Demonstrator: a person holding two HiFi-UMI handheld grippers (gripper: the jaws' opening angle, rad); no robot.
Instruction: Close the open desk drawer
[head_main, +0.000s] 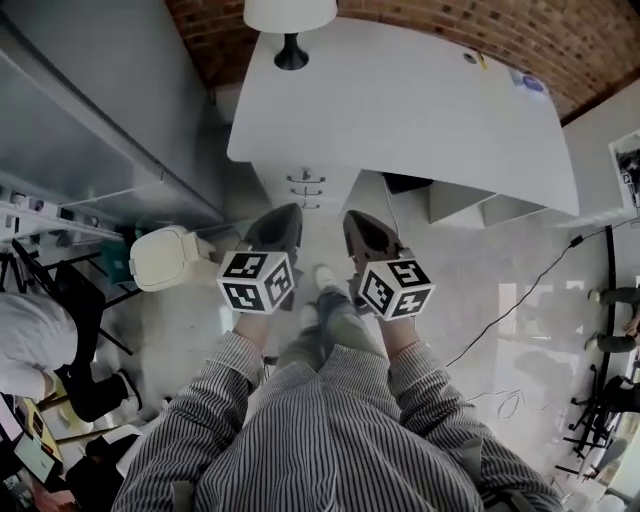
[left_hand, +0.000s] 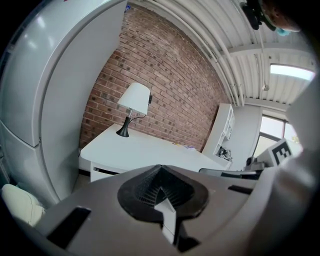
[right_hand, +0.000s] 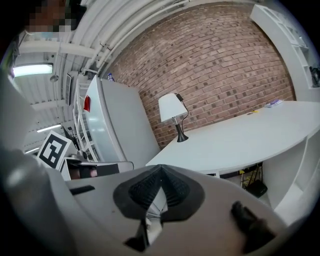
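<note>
White desk (head_main: 400, 100): broad top with a rounded corner, occupying the upper centre of the head view, its long edge running down toward the right. Drawer stack (head_main: 322, 185): white, fitted under the desk's near-left corner, just above the middle of the frame, fronts upright and facing the viewer. Three small dark handles (head_main: 305, 192) sit one above the other on the fronts.

In the left gripper view the desk (left_hand: 145, 150) lies left of centre. The top drawer (left_hand: 102, 173) shows a thin dark gap along its upper edge, directly beneath the desktop. How far it stands open cannot be determined. In the right gripper view only the desk's (right_hand: 240, 137) top and underside are visible, centre right.
</note>
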